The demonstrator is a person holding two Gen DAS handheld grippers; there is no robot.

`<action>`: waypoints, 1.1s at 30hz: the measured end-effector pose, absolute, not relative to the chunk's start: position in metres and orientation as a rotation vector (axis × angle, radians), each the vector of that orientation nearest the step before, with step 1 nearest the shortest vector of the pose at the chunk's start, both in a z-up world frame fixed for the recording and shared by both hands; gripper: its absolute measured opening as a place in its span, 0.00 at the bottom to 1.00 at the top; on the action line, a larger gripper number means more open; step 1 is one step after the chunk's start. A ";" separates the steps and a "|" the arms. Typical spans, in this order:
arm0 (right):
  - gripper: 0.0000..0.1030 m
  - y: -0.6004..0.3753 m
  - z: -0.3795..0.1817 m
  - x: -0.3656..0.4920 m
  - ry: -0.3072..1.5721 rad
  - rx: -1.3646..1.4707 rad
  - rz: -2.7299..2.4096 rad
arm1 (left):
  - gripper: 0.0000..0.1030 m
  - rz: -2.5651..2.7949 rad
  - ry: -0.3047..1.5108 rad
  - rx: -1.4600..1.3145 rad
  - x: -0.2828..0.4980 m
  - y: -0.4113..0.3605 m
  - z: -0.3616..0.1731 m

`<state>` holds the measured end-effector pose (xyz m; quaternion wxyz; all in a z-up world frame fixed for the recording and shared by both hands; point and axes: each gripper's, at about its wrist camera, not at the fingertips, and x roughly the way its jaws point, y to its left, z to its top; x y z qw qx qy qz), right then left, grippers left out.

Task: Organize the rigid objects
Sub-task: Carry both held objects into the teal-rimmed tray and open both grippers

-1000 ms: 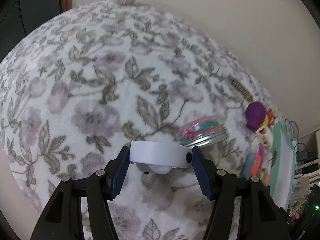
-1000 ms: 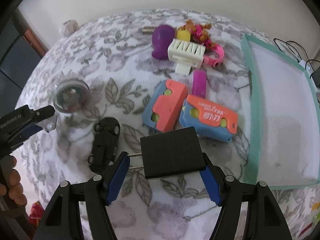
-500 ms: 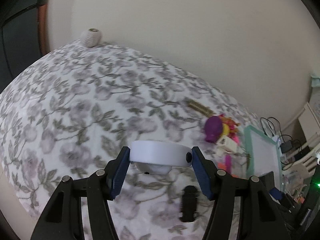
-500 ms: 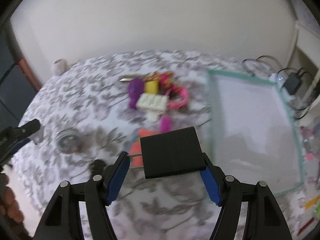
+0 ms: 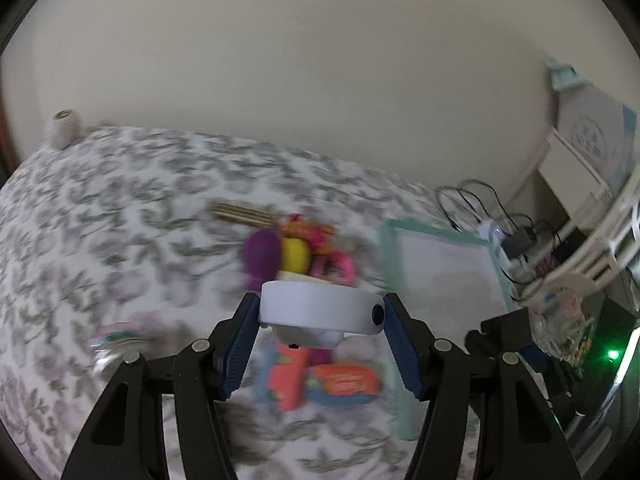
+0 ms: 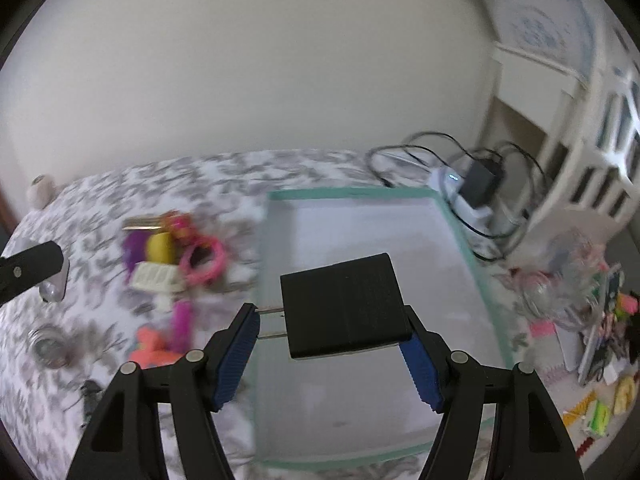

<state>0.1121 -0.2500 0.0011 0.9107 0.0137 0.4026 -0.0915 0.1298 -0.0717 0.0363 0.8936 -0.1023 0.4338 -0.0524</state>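
Note:
My left gripper [image 5: 320,312] is shut on a white round device [image 5: 318,310] and holds it above the flowered bed cover. My right gripper [image 6: 332,316] is shut on a black plug adapter [image 6: 344,306] with two metal prongs, held above the green-rimmed white tray [image 6: 360,224]. The tray also shows in the left wrist view [image 5: 440,264]. A pile of toys lies left of the tray: a purple toy [image 5: 262,254], a yellow one [image 5: 295,255], a pink ring [image 6: 202,260], a white comb-like piece [image 6: 154,278], and orange and blue toys [image 5: 316,380].
A glass jar with a metal lid [image 6: 46,346] and a black toy car [image 6: 90,394] lie at the left of the bed. A charger and cables [image 6: 476,184] sit beyond the tray. White furniture [image 6: 592,140] and clutter stand at the right. A wall runs behind.
Both grippers have risen and swung right with their objects still held. The right gripper now hangs over the tray; the left one now faces the toy pile.

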 end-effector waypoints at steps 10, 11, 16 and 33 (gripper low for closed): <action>0.70 -0.318 -0.023 0.120 0.869 0.132 -0.340 | 0.62 -0.215 0.958 -0.116 0.155 -0.158 0.006; 0.70 -0.321 -0.026 0.121 0.873 0.133 -0.342 | 0.62 -0.226 0.962 -0.112 0.157 -0.163 0.003; 0.70 -0.329 -0.042 0.127 0.901 0.142 -0.342 | 0.62 -0.250 0.999 -0.115 0.172 -0.184 -0.014; 0.71 -0.336 -0.066 0.128 0.966 0.146 -0.331 | 0.66 -0.269 1.100 -0.116 0.186 -0.204 -0.051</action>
